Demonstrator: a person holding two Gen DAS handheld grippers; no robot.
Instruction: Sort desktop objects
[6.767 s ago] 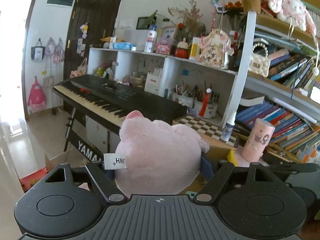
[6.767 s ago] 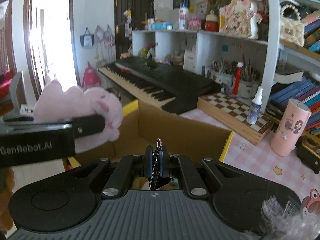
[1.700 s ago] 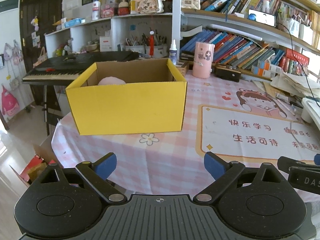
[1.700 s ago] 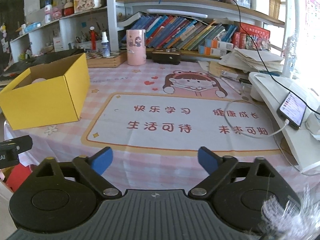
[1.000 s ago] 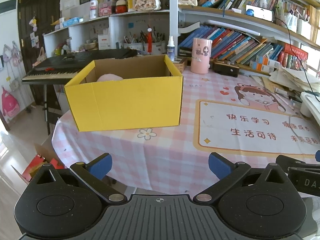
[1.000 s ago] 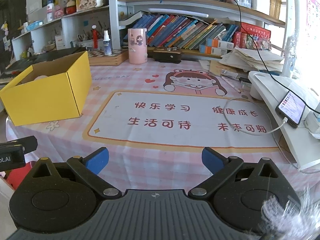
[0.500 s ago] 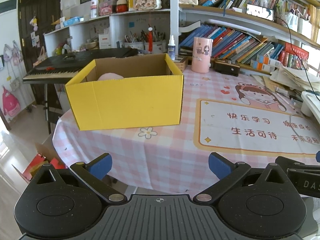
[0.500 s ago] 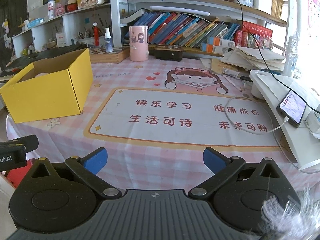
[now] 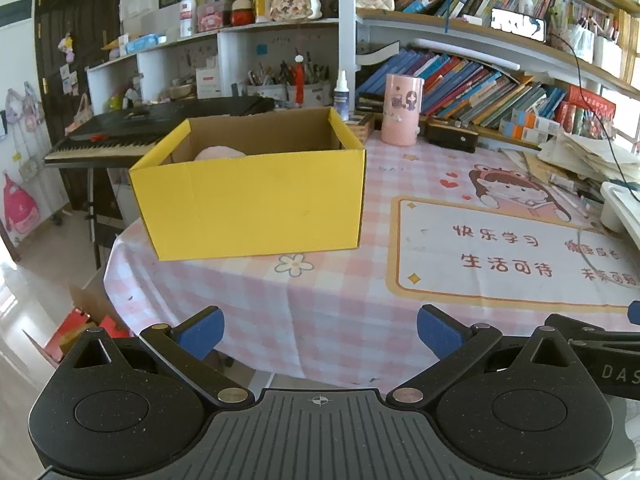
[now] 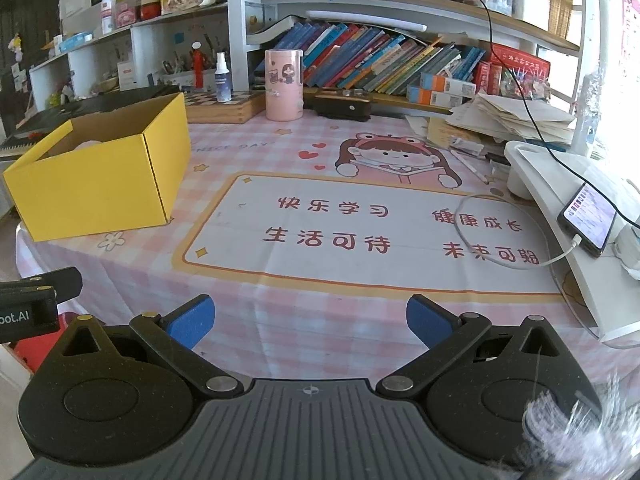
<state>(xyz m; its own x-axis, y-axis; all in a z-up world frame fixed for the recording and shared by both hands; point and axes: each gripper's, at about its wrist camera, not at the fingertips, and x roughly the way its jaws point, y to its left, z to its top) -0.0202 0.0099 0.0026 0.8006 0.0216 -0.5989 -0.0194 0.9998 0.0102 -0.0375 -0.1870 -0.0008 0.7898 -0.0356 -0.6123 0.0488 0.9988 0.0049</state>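
A yellow cardboard box point(image 9: 252, 204) point(image 10: 100, 188) stands open-topped on the left part of the pink checked tablecloth point(image 9: 320, 300). Inside it the top of a pink plush toy point(image 9: 219, 153) point(image 10: 89, 145) shows over the front wall. My left gripper point(image 9: 319, 327) hangs at the table's near edge, well short of the box, open with nothing between its blue-padded fingers. My right gripper point(image 10: 310, 318) is also open and empty, over the near edge in front of the printed desk mat point(image 10: 360, 228).
A pink cylinder point(image 10: 283, 85), spray bottle point(image 10: 222, 78), chessboard point(image 10: 218, 106) and black case point(image 10: 342, 108) line the table's back. Papers point(image 10: 512, 120), a white stand point(image 10: 560, 216) with a phone point(image 10: 590, 218) and cable point(image 10: 500, 232) sit right. A keyboard piano point(image 9: 152, 128) lies behind the box.
Earlier my left gripper held the pink plush and my right a small clip over the box; both are now open and back at the table's edge. Over the last second, barely any motion.
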